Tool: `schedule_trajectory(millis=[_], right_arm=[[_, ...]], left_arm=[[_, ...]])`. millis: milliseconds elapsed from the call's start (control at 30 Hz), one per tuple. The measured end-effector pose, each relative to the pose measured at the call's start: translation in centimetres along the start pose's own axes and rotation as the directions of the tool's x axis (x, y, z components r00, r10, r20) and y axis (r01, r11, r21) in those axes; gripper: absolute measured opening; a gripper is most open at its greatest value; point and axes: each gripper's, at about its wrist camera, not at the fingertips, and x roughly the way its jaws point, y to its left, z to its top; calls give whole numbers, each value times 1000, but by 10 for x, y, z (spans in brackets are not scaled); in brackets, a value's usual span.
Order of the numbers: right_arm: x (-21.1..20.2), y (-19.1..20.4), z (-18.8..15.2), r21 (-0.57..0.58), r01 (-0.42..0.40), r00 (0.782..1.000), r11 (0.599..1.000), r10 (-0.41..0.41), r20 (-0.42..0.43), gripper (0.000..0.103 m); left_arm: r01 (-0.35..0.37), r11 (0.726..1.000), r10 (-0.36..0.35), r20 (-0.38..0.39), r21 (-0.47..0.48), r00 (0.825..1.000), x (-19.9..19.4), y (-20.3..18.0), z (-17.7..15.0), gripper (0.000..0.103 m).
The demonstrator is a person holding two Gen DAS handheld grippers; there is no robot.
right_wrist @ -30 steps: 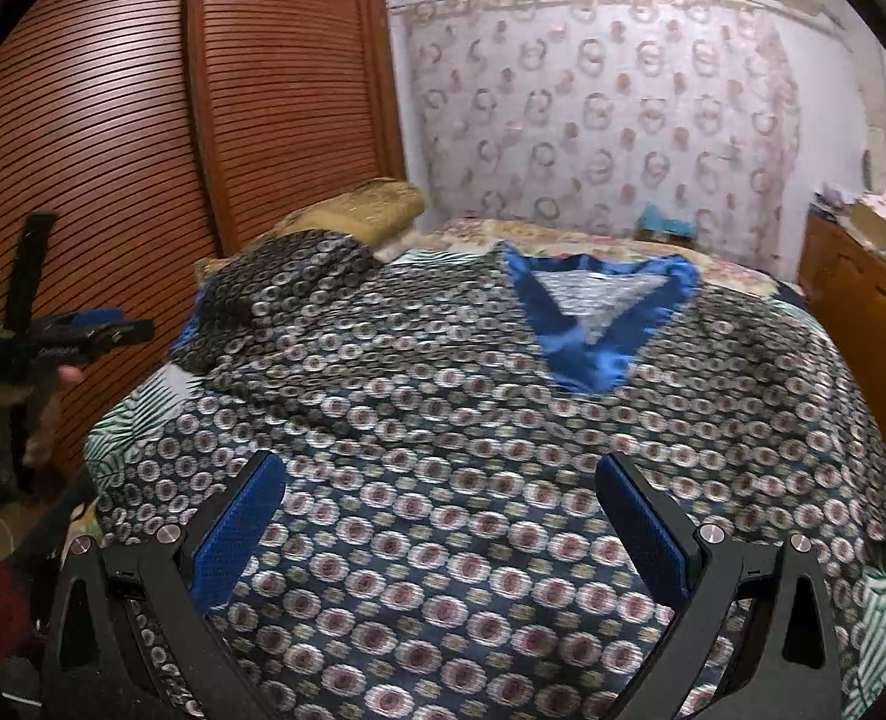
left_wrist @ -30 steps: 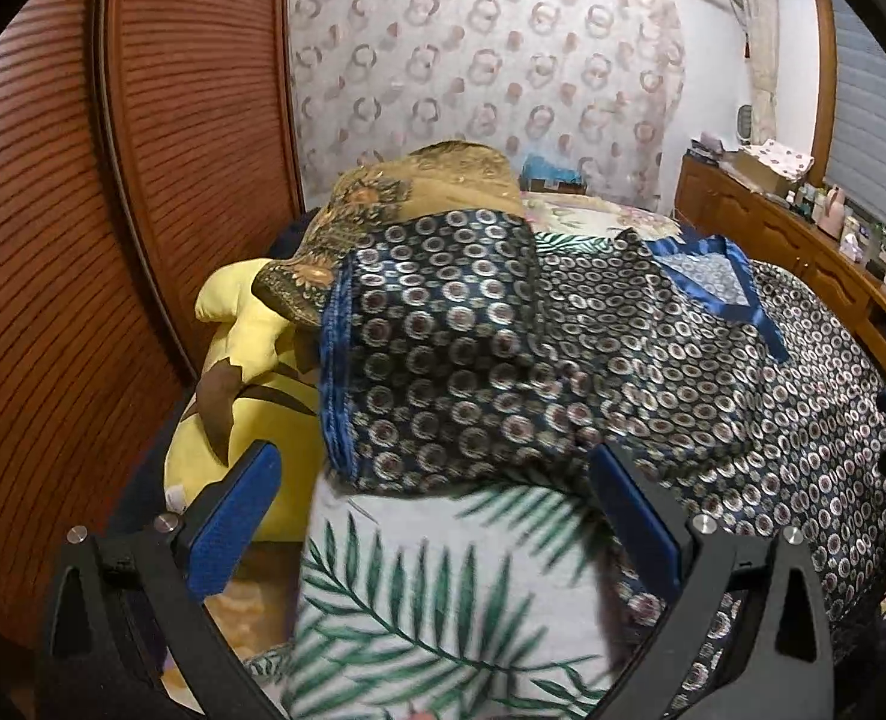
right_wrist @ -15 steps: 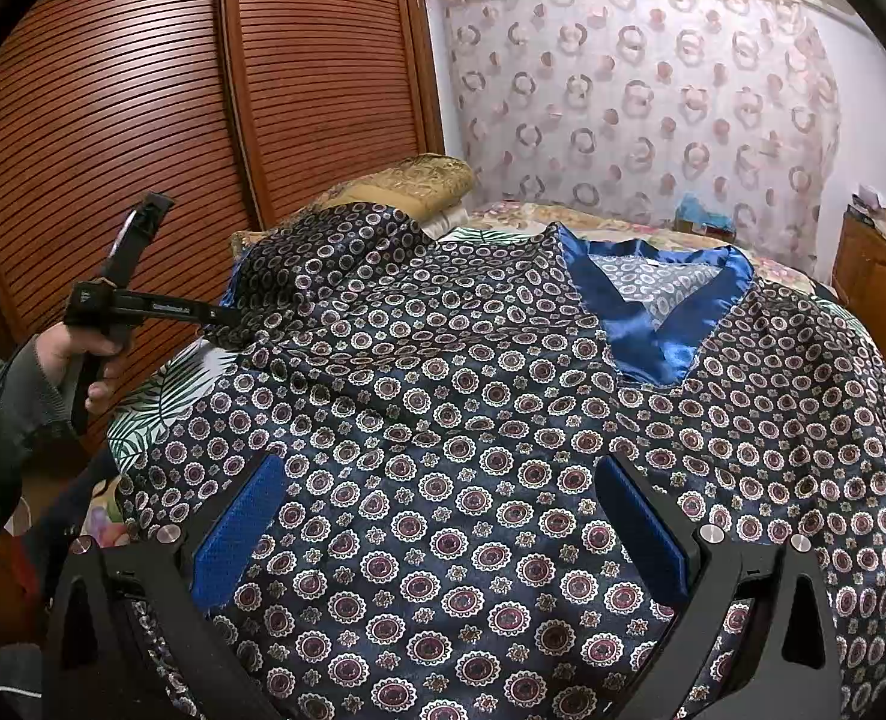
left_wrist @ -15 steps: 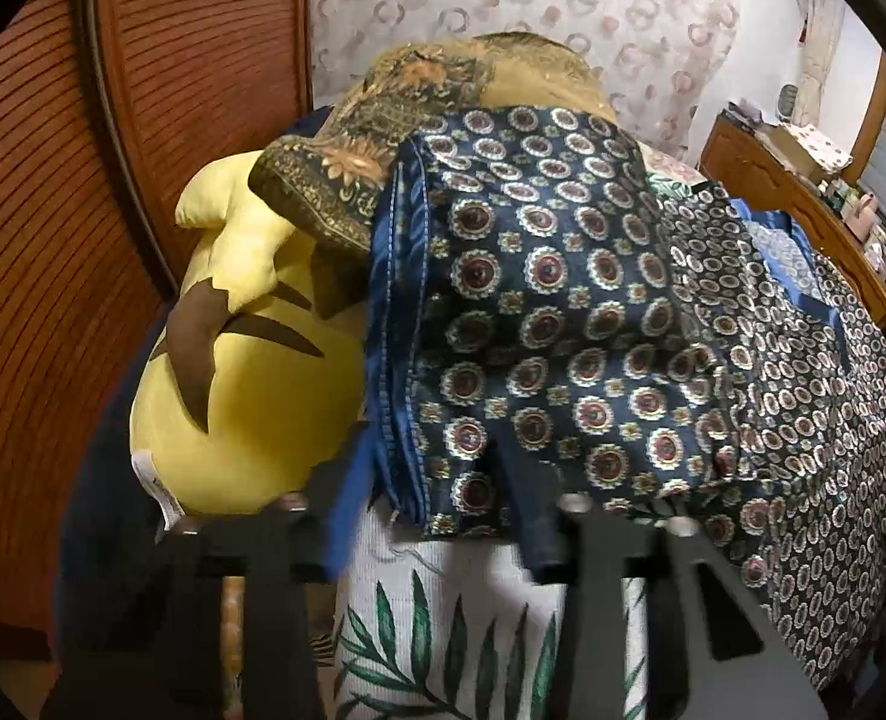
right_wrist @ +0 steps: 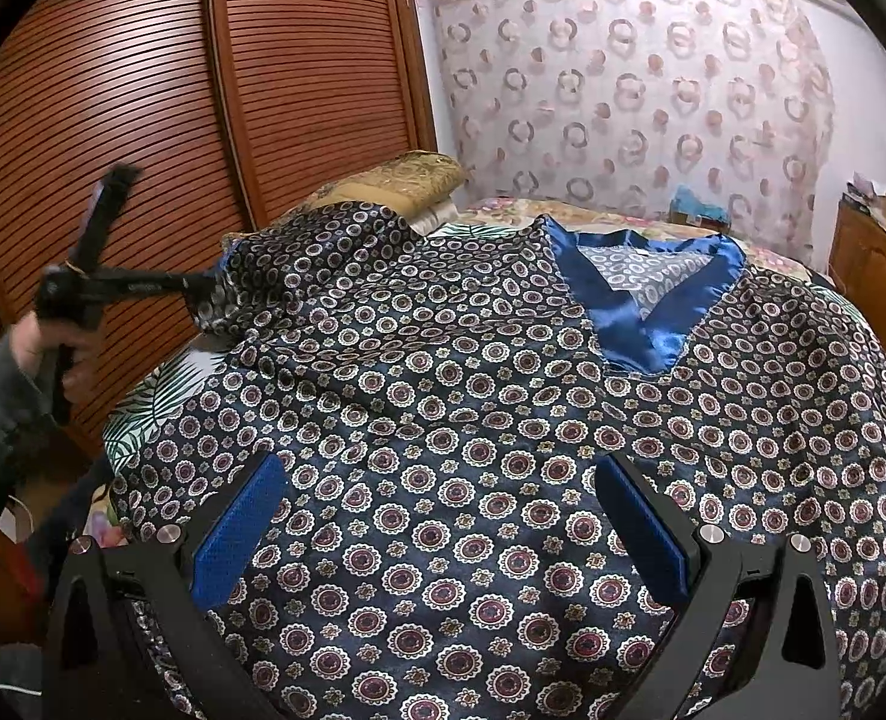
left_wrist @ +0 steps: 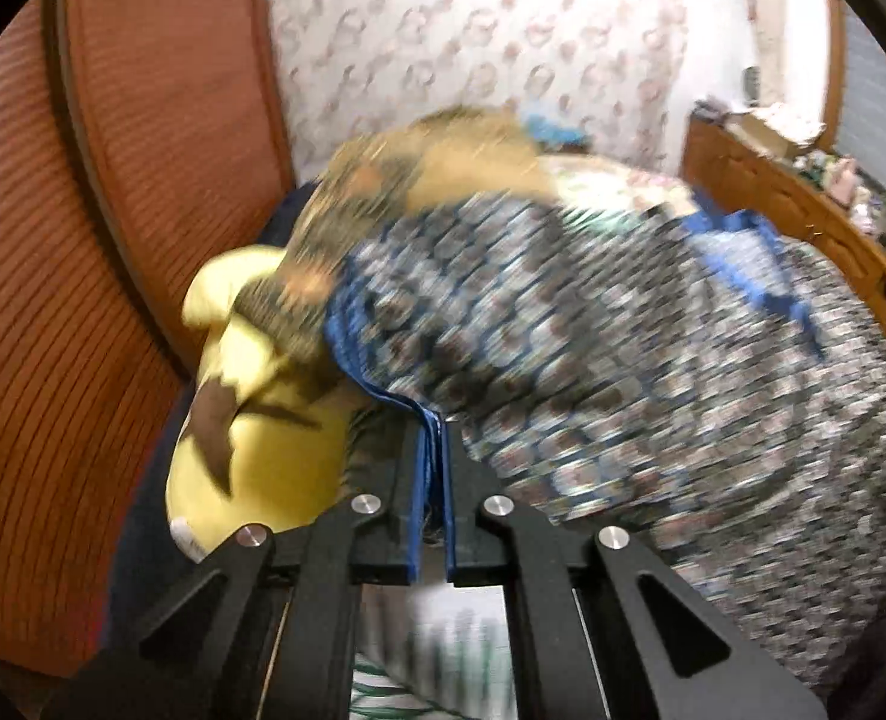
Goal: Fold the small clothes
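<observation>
The left tongs are pinched on the blue sleeve hem of the patterned shirt spread on the bed, so the sleeve should be carried slowly across the chest, while the right tongs are held spread above the lower part

left tool: jaws clamped shut, angled downward, held in a sleeved hand | right tool: jaws spread wide, nothing gripped, tilted down
</observation>
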Motion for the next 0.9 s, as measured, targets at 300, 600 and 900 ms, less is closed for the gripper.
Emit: schedule_trajectory(millis=[300, 600, 900], right_arm=[[-3, -10, -2, 29, 21, 1000, 999, -21, 4, 103], [-11, -16, -9, 58, 21, 1000, 998, -22, 12, 103], [-14, -26, -8, 77, -4, 1000, 997, 3, 7, 103]], left_arm=[[203, 973, -212, 67, 111, 975, -34, -84, 42, 5], [259, 948, -270, 35, 186, 962, -47, -136, 48, 5], [205, 968, -213, 38, 147, 976, -51, -108, 27, 26]])
